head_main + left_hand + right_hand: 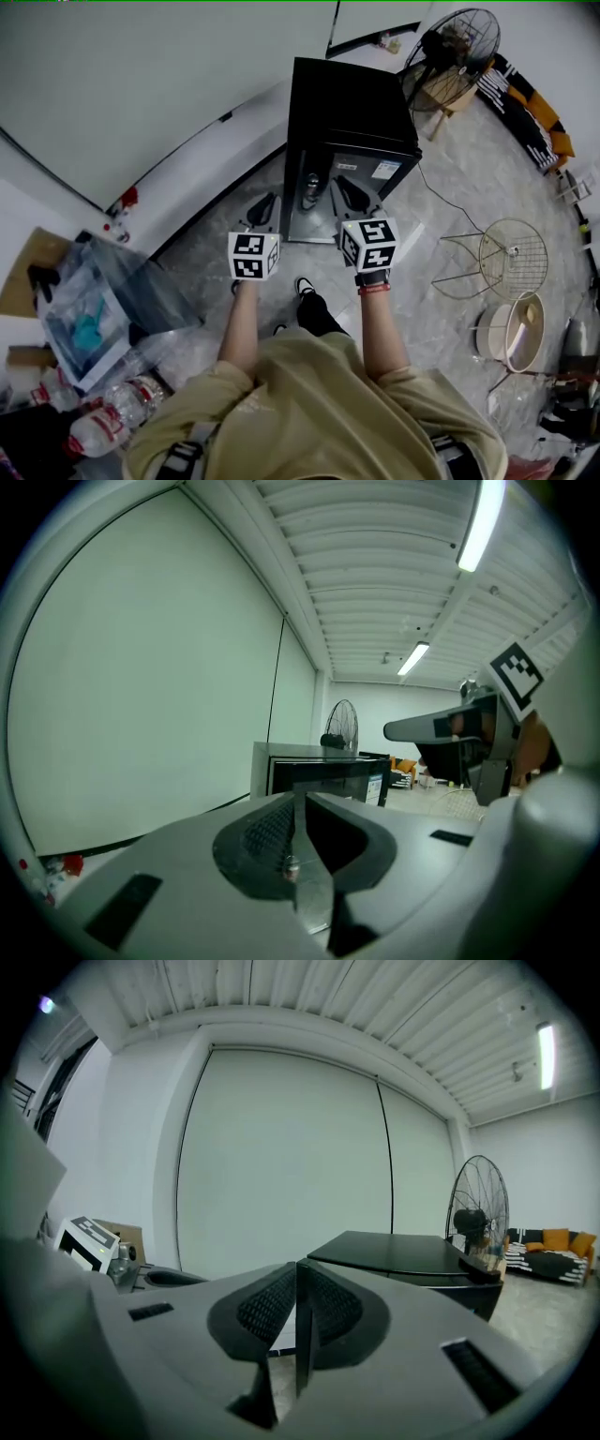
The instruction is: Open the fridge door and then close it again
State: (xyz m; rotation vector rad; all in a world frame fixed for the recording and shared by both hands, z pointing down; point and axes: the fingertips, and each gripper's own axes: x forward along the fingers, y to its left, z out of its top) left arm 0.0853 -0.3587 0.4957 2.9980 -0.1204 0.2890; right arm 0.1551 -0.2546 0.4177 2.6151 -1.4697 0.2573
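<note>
Left tool [271,200] and right tool [343,183], each barely ajar and empty, point at the closed black fridge [352,112]. A floor fan [451,47] stands behind it.

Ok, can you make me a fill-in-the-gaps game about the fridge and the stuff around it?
1. The fridge is coloured ____.
2. The tall round thing standing beyond the fridge is a ____.
3. Between their tips, the left tool and the right tool hold ____.
4. The plastic bottles lie in the head view's lower ____ corner.

Missing words: black; fan; nothing; left.
</note>
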